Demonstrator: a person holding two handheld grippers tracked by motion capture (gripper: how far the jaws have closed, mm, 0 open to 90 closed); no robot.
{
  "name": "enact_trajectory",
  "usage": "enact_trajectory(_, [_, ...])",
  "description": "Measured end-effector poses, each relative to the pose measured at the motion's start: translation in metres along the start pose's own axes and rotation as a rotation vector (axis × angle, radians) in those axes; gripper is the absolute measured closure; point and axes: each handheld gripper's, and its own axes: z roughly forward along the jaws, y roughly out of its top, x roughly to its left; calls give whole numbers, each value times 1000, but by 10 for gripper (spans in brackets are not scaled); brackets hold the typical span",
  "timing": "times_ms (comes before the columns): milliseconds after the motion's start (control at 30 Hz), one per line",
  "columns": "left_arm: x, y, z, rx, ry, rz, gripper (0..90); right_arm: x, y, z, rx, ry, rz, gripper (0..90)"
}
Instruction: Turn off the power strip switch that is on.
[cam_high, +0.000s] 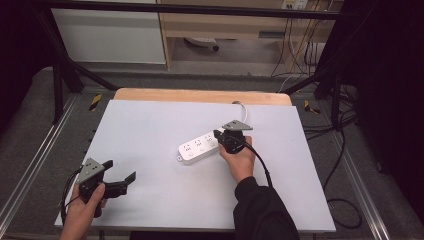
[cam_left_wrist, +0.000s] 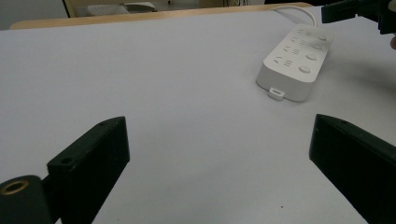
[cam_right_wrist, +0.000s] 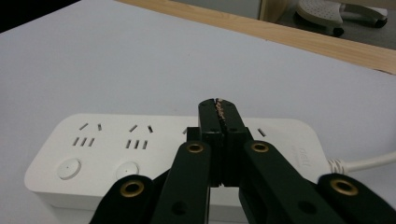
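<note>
A white plastic power strip (cam_high: 200, 146) with several sockets and round buttons lies flat near the middle of the white-covered counter (cam_high: 150, 125), set at a slant, its white cable (cam_high: 243, 111) running off toward the counter's wooden far edge. The right gripper (cam_high: 217, 134), black with a grey three-cornered plate on top, is held over the strip's cable end; in the right gripper view its jaws are pressed together with nothing between them, their tips above the strip's top face near the third socket, and whether they touch the plastic cannot be told. The left gripper (cam_high: 121, 175) sits well apart from the strip, near the counter's front left corner, its jaws spread wide and empty; in the left gripper view the strip (cam_left_wrist: 295, 60) lies far ahead and to the right of them, on bare counter.
</note>
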Motion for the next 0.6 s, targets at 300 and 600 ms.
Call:
enact_trajectory(300, [0,0,0,0,-1,1,49,2,-2,3,-1,-3,1,900])
enact_trajectory(600, [0,0,-1,1,0,-2,49,6,-8,2,-34,-38,-14,900])
